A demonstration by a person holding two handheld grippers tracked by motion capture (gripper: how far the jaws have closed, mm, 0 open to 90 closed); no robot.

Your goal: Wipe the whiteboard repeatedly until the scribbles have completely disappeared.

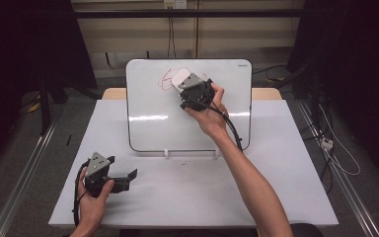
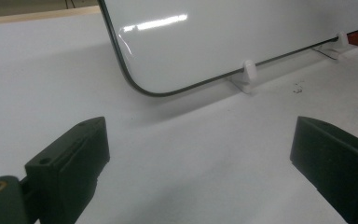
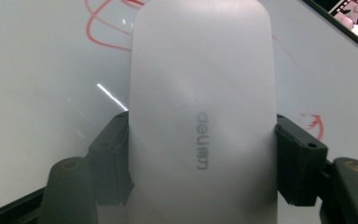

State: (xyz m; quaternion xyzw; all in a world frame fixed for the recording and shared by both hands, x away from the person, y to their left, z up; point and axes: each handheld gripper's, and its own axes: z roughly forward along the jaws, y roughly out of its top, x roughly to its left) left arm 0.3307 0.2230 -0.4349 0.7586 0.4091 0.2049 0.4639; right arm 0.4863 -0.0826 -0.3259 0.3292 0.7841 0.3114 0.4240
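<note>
The right gripper (image 1: 193, 85) holds a white eraser (image 3: 203, 112) against the upper part of the whiteboard (image 1: 143, 98), its jaws clamped on the eraser's two long sides. The eraser's pale upper end lies beside the red scribble (image 1: 165, 79) near the board's top edge. In the right gripper view its long axis runs along the jaws, rounded end pointing away from the hand, toward the red loops (image 3: 105, 28). The shell looks smooth, rigid and light, so it probably slips easily; a grip across the narrow width near the middle, as here, seems soundest. The left gripper (image 1: 109, 175) rests on the table (image 1: 276, 148) in front of the board, jaws wide apart and empty.
</note>
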